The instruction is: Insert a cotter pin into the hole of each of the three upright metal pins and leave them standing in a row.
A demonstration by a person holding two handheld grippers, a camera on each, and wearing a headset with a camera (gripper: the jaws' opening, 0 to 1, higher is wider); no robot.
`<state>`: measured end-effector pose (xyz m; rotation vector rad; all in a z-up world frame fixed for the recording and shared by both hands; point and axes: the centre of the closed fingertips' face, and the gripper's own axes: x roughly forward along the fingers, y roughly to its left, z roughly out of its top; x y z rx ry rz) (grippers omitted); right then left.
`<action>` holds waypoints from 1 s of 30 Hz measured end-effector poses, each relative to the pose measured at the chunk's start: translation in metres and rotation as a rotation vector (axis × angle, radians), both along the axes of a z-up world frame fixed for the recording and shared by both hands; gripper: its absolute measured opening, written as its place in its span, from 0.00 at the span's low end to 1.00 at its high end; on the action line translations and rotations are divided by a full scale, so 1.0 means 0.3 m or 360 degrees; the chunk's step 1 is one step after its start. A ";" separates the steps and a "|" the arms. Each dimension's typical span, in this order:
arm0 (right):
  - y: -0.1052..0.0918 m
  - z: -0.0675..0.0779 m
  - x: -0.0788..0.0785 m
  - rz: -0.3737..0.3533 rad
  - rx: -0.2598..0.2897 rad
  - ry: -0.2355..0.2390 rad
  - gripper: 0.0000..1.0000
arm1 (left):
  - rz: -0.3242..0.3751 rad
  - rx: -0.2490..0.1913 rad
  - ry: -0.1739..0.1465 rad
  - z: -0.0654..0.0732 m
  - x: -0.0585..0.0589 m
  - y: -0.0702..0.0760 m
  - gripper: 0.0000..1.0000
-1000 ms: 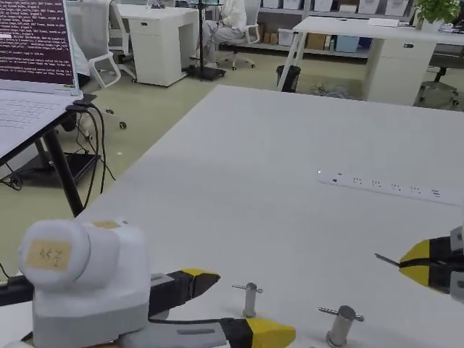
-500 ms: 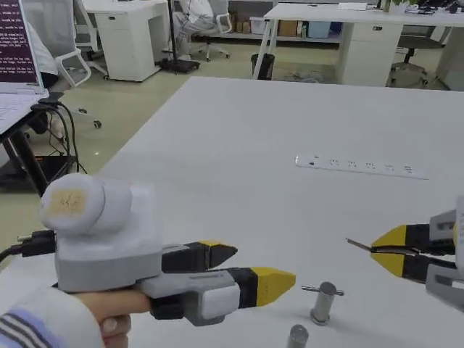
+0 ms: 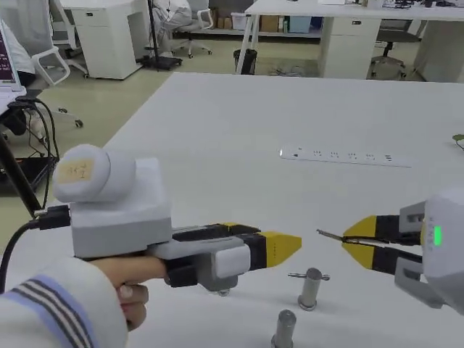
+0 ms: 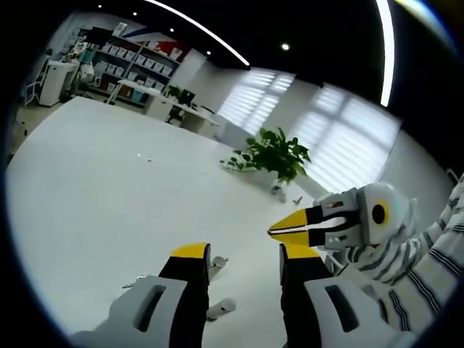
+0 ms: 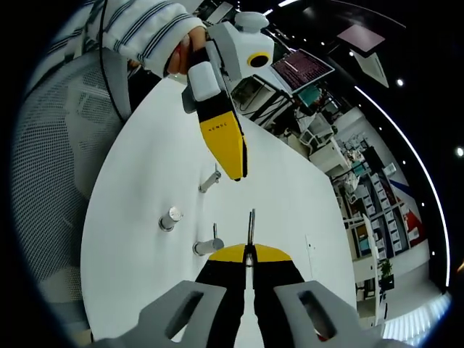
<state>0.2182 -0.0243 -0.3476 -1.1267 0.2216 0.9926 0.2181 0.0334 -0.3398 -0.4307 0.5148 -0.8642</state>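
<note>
Now three metal pins (image 5: pixel 169 218) stand on the table (image 3: pixel 217 130); the right gripper (image 5: pixel 250 248) pinches one cotter pin (image 5: pixel 251 226), the left gripper (image 4: pixel 243 252) gapes empty.

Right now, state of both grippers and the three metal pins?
Left gripper: open, empty.
Right gripper: shut on a cotter pin.
Nearest metal pin: upright, no cotter pin.
Metal pin beside it: upright, cotter pin inserted.
Third metal pin: upright, cotter pin seemingly inserted.

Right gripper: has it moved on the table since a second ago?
Yes. The right gripper, shut on a cotter pin, has shifted left along the power strip and now sits closer to the nearest upright pin.
</note>
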 end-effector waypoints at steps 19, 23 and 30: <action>0.083 0.001 -0.032 0.0105 -0.0019 -0.0070 0.00 | -0.0112 -0.0039 0.0034 -0.006 -0.020 -0.075 0.06; 0.089 -0.002 -0.040 0.0114 -0.0006 -0.0053 0.00 | -0.0122 -0.0030 0.0032 -0.011 -0.025 -0.081 0.03; 0.100 -0.012 -0.057 0.0114 0.0051 -0.0012 0.00 | -0.0159 -0.0046 0.0075 -0.022 -0.046 -0.091 0.00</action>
